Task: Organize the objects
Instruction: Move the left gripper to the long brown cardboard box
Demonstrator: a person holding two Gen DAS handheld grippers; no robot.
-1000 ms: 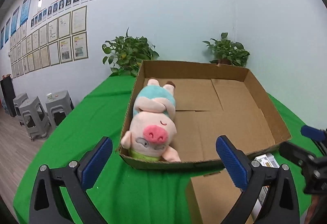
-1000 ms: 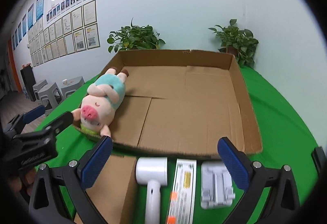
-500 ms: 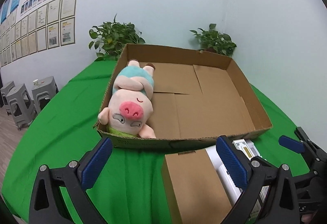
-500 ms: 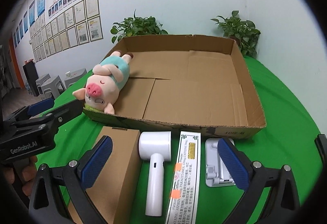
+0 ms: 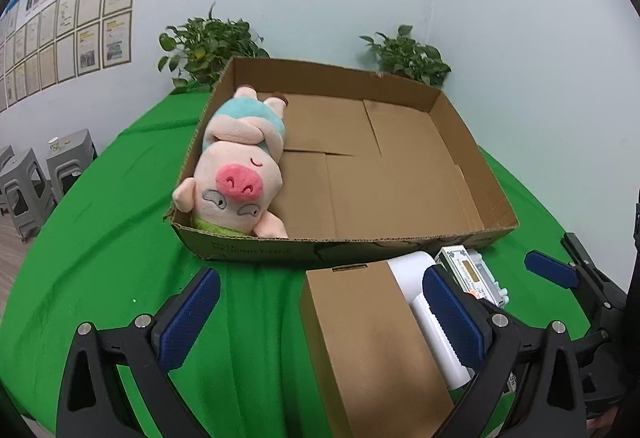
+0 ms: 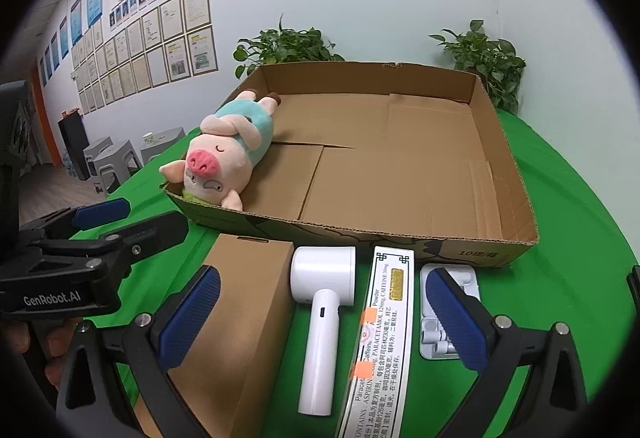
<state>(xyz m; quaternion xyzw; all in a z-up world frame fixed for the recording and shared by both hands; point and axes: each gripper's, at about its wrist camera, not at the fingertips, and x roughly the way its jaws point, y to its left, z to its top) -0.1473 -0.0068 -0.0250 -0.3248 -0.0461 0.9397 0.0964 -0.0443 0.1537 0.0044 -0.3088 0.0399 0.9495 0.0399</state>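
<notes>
Right now we hold both grippers above the green cloth-covered table (image 5: 100,238), nothing between either pair of blue pads. Our left gripper (image 5: 320,314) is spread wide, its jaws hanging over the near end of the plain brown closed cardboard box (image 5: 372,342). Our right gripper (image 6: 322,322) is also spread wide, over the row of loose items.

We see that row lying on the cloth just in front of the big open shallow cardboard tray box (image 6: 516,174), left to right in the right wrist view: the brown box (image 6: 240,302), a white handheld device with a round head and straight handle (image 6: 320,318), a long white medicine carton printed with "PARACETAMOL" (image 6: 384,346), and a small white plastic holder (image 6: 436,338) partly hidden behind our right finger. The device sits close beside the brown box.

Inside the tray, a pink plush pig in a teal shirt (image 5: 236,174) lies on its back along the left wall, head at the near left corner, one ear over the rim. Two potted green plants (image 5: 208,42) stand behind the tray against the wall.
</notes>
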